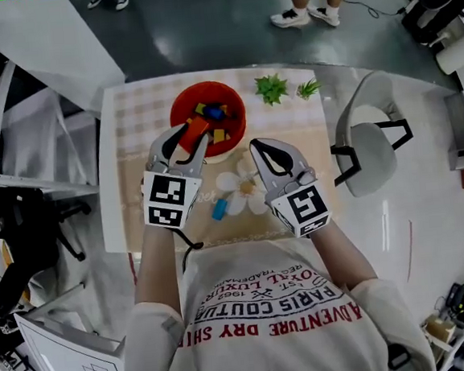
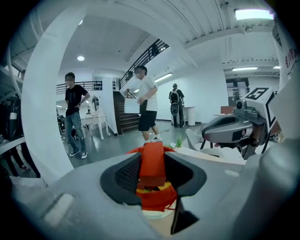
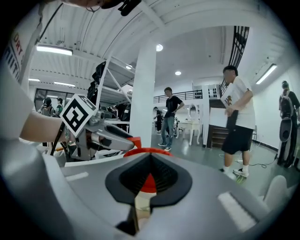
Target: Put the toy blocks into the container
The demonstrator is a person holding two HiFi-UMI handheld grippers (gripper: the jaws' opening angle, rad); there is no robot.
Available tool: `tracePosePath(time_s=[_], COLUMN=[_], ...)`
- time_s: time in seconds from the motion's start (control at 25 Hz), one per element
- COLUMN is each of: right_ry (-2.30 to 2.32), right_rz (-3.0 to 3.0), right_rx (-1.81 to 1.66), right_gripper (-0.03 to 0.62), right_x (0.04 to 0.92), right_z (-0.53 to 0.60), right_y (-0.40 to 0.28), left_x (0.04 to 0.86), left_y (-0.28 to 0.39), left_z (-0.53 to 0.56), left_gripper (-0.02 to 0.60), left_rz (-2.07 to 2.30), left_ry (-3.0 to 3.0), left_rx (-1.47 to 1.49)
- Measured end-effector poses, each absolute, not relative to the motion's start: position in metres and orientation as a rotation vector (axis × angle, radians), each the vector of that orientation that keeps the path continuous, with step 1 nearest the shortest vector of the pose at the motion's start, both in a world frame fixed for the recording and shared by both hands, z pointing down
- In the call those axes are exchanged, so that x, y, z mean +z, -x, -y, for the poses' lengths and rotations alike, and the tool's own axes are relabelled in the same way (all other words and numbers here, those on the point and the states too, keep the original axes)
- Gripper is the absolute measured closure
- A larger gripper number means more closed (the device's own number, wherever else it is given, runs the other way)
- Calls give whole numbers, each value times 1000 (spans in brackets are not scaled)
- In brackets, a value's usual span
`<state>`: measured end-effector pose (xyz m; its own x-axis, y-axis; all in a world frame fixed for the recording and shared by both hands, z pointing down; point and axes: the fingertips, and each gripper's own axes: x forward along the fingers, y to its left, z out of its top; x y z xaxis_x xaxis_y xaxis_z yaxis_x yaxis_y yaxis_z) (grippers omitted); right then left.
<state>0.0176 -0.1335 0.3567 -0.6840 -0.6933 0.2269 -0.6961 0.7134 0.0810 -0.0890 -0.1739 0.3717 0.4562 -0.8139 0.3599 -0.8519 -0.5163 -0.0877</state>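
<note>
Clamping a red toy block between the jaws of the left gripper, pads pressed on both its sides, with the block standing up past the fingertips. Held off the table, seen from the head view over the near rim of the red bowl. Inside that bowl, several more blocks, blue, yellow and red among them.

Holding the right gripper just beside the left one, also raised, jaws brought together with nothing between them; through the slit between the pads, only a bit of red bowl and pale tabletop.

On the checked tablecloth: one blue block lying alone on the near part, beside a white flower-shaped piece with a yellow centre, well apart from the bowl. Beyond the bowl to its right, two small green toy plants, near the far edge.

Right of the table, a white chair. Farther off on the dark floor, people standing, seen whole in both gripper views.
</note>
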Motion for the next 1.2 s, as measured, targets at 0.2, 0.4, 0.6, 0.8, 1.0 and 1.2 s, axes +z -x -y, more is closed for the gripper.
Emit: tracePosePath(time_s=[0.2, 0.4, 0.6, 0.8, 1.0, 1.2], right_ry=[-1128, -1143, -1134, -1109, -1096, -1014], right_rz=[2661, 2636, 2626, 2637, 2666, 2691], right_rx=[44, 77, 97, 83, 91, 137], right_gripper=[592, 592, 592, 592, 592, 592], right_x=[360, 370, 377, 372, 371, 391], right_z=[140, 142, 135, 127, 119, 102], right_y=[-26, -34, -37, -39, -41, -37], left_x=[395, 416, 426, 408, 383, 394], left_y=[77, 69, 69, 70, 78, 88], left_z=[192, 204, 206, 197, 168, 117], left_gripper=[422, 422, 405, 270, 264, 264], left_rz=[1431, 1389, 1423, 1502, 1589, 1641], left_ry=[-2556, -2504, -2453, -2455, -2456, -2375], left_rx=[626, 722, 796, 733, 557, 489])
